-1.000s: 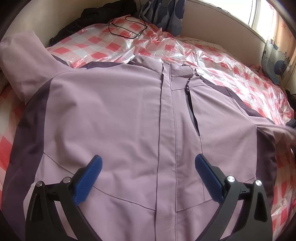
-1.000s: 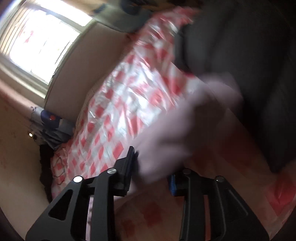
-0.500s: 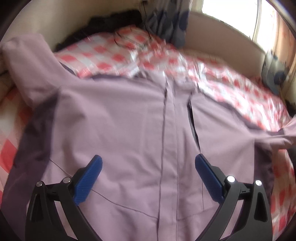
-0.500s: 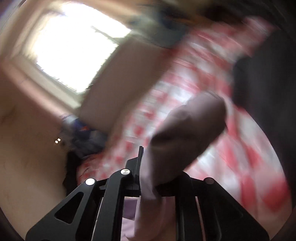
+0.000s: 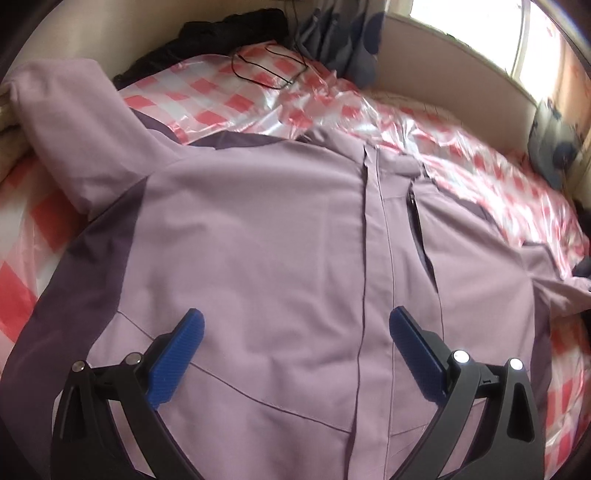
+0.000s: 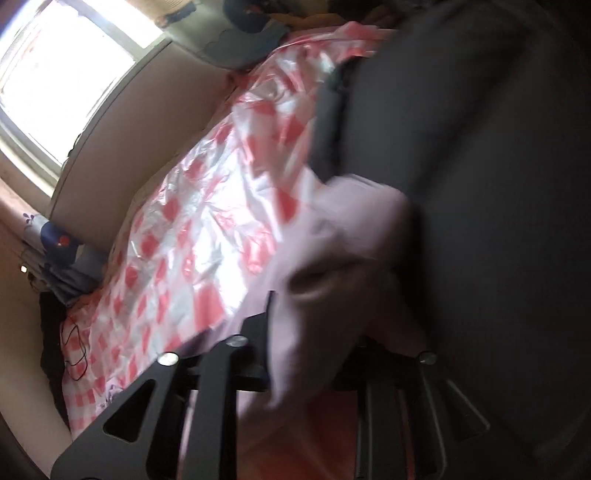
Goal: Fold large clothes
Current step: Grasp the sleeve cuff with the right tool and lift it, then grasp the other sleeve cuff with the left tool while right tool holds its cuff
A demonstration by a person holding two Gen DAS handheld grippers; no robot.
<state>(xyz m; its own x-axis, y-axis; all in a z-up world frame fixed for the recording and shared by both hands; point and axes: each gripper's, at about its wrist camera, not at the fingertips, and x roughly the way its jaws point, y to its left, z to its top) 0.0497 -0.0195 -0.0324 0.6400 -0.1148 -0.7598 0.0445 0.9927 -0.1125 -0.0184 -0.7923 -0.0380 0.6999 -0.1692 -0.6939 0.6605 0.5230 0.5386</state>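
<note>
A large lilac jacket (image 5: 266,236) with dark purple side panels lies front up on a bed. Its closed front placket (image 5: 373,236) runs down the middle. One sleeve (image 5: 70,122) lies out at the far left. My left gripper (image 5: 295,325) is open and empty, its blue pads (image 5: 177,354) just above the jacket's lower front. My right gripper (image 6: 306,332) is shut on the jacket's other sleeve (image 6: 332,258), which bunches between the jaws. That sleeve end also shows at the right edge of the left wrist view (image 5: 554,280).
The bed has a red and white checked plastic cover (image 5: 461,147). A black cord (image 5: 266,70) and dark clothes (image 5: 229,33) lie at the far end. A dark garment (image 6: 480,184) fills the right of the right wrist view. A window (image 6: 55,74) and wall border the bed.
My right gripper swung up with the sleeve and has come back down towards the bed. The left gripper stayed open over the jacket front with only a small shift in view.
</note>
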